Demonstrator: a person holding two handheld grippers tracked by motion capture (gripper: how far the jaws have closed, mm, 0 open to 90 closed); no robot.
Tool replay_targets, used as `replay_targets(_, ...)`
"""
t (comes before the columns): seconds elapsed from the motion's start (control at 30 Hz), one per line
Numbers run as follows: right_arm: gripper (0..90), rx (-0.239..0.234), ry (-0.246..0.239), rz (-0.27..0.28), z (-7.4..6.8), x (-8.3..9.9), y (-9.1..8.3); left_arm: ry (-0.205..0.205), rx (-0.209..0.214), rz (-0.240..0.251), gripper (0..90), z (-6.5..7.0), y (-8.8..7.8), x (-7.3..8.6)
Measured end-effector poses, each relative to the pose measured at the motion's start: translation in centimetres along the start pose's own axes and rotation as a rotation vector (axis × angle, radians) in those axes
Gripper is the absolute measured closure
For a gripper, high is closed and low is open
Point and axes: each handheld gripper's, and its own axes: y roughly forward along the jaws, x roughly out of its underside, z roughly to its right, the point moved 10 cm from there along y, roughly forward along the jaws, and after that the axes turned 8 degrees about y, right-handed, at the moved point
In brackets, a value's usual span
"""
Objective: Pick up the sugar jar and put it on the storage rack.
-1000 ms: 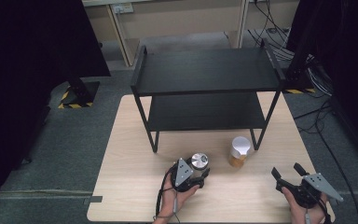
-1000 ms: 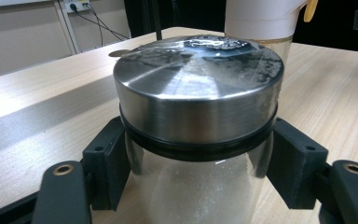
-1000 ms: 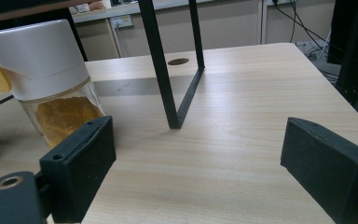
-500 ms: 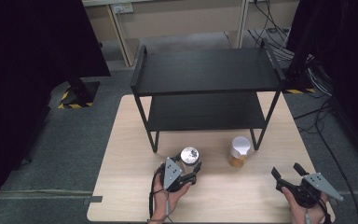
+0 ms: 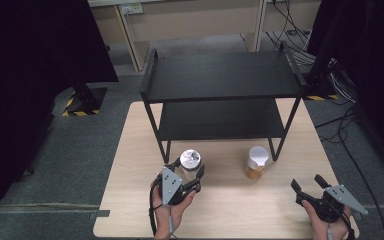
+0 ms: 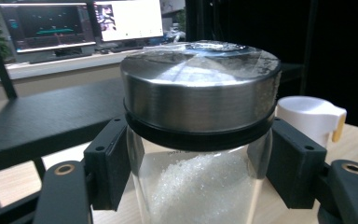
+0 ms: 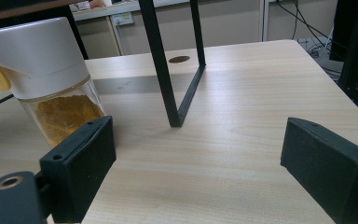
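A pale wooden rectangular table (image 5: pixel 130 150) carries a black two-tier metal shelf rack (image 5: pixel 220 75), which stands on the table's far half and serves as the landmark here. In front of the rack's right front leg, close to it, stands a clear jar with a white flip-top cap and amber-brown powder inside (image 5: pixel 256 161); in the right gripper view that same jar (image 7: pixel 46 79) stands upright just left of the leg. In front of the rack's left front leg, a clear glass jar with a brushed steel lid and white crystals inside (image 5: pixel 190 161) is clamped in the left gripper (image 5: pixel 186 175), whose black jaws press on both sides of the glass just under the lid; in the left gripper view the jar (image 6: pixel 200 140) tilts slightly, with the rack's lower board behind it. The right gripper (image 5: pixel 307 184) sits well in front of the rack's right side, near the table's front edge, its jaws spread wide with nothing between them.
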Motion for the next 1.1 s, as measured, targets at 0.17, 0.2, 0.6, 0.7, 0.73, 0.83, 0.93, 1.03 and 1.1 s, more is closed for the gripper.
replay_targets(0.17,10.3,0.000,0.003,0.001,0.0,0.0,0.0,-0.012,-0.037,0.010,31.0,-0.4,-0.6,-0.7)
replay_targets(0.2,10.3,0.001,0.002,0.002,0.0,0.0,0.0,-0.015,-0.045,0.011,31.0,-0.5,-0.7,-0.8)
replay_targets(0.6,10.3,0.002,0.004,0.002,0.0,0.0,0.0,-0.013,-0.097,0.024,31.0,-1.6,-1.5,-2.8)
replay_targets(0.7,10.3,0.002,0.003,-0.001,0.0,0.0,0.0,-0.011,-0.110,0.056,31.0,-2.0,-1.7,-3.6)
replay_targets(0.73,10.3,0.003,0.003,0.000,0.0,0.0,0.0,-0.009,-0.114,0.067,31.1,-2.1,-1.7,-3.9)
replay_targets(0.83,10.3,0.003,0.004,0.000,0.0,0.0,0.0,0.000,-0.122,0.088,31.1,-2.5,-1.7,-4.9)
replay_targets(0.93,10.3,0.003,0.004,-0.001,0.0,0.0,0.0,0.010,-0.129,0.104,31.1,-2.9,-1.7,-5.9)
replay_targets(1.03,10.3,0.003,0.004,-0.001,0.0,0.0,0.0,0.016,-0.138,0.120,31.1,-3.2,-1.6,-6.8)
replay_targets(1.1,10.3,0.003,0.005,-0.001,0.0,0.0,0.0,0.018,-0.142,0.129,31.1,-3.4,-1.6,-7.2)
